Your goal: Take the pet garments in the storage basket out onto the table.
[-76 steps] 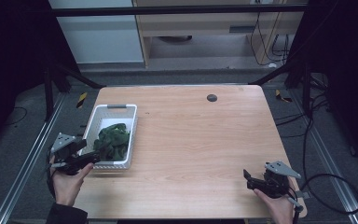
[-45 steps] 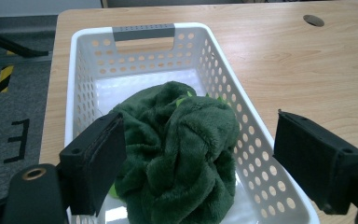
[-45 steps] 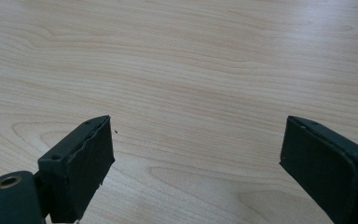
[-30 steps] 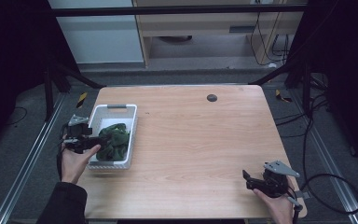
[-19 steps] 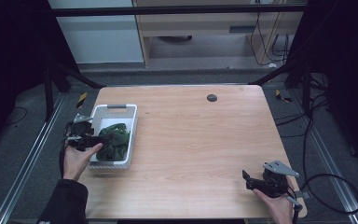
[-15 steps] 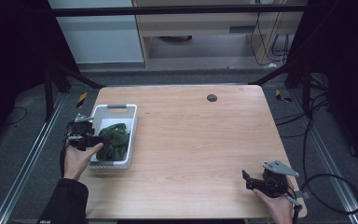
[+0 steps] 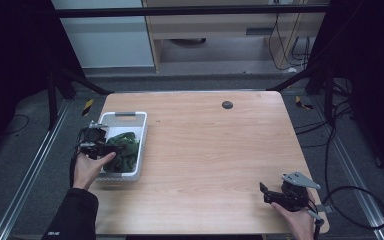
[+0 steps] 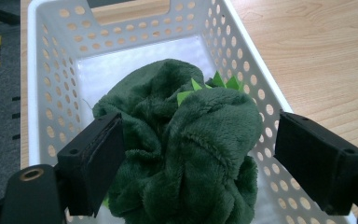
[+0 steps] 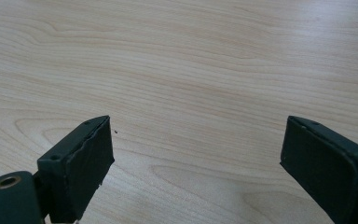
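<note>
A dark green plush toy with light green spikes lies bunched in a white perforated basket at the table's left side. In the high view the plush fills the basket's near half. My left gripper is open, its jaws spread on either side of the plush and not pressing it. From above, the left gripper reaches into the basket from its left edge. My right gripper stands open over bare wood, and in the high view the right gripper is near the table's front right corner.
A small dark round disc lies near the table's far edge. The wooden tabletop stretches between the basket and the right gripper. Cables trail on the floor at the right, and dark frame legs stand around the table.
My left gripper has moved forward from the table's front left edge up to the basket and now straddles the plush. The right gripper has stayed put.
</note>
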### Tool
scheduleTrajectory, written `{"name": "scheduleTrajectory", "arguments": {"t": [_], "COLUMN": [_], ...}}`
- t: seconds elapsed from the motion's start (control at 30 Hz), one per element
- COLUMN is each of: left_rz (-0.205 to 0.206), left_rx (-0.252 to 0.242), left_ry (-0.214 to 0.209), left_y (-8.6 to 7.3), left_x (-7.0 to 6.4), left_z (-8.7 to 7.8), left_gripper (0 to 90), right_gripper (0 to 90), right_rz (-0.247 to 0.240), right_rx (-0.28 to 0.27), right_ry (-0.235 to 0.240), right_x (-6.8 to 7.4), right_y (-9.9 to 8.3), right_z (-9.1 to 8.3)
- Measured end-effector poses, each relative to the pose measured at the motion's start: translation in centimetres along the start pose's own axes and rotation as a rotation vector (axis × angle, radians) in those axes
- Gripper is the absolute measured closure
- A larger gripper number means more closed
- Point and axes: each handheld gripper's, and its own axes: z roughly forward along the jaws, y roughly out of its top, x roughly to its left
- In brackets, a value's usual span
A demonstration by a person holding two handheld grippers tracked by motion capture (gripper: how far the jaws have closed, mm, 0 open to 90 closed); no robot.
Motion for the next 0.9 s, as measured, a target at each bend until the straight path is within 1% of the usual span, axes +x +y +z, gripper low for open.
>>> {"name": "scheduleTrajectory", "arguments": {"t": [0.23, 0.33, 0.43, 0.47, 0.53, 0.8, 0.9], "left_rz": [0.008, 0.014, 0.024, 0.032, 0.028, 0.037, 0.048], "left_rx": [0.038, 0.051, 0.065, 0.071, 0.078, 0.111, 0.118], "left_ry": [0.004, -0.001, 0.003, 0.006, 0.005, 0.011, 0.012], "left_y": [0.1, 0.1, 0.2, 0.2, 0.2, 0.2, 0.2], "left_x": [-0.2, -0.4, -0.6, -0.6, -0.7, -0.6, -0.6], "left_z": [0.8, 1.1, 1.5, 1.6, 1.7, 2.4, 2.6], "left_gripper": [15.1, 15.1, 15.2, 15.2, 15.7, 19.0, 20.8], "right_gripper": [9.2, 9.2, 9.2, 9.2, 9.2, 8.9, 8.9], "right_rz": [0.002, 0.003, 0.001, 0.001, 0.001, 0.001, 0.000], "right_rx": [0.003, 0.003, 0.003, 0.004, 0.006, 0.012, 0.011], "right_ry": [0.004, 0.004, 0.003, 0.004, 0.004, 0.012, 0.011], "right_x": [0.0, 0.0, 0.0, 0.0, 0.0, 0.0, 0.0], "right_y": [0.0, 0.0, 0.0, 0.0, 0.0, 0.0, 0.0], "right_z": [0.1, 0.1, 0.1, 0.1, 0.1, 0.2, 0.2]}}
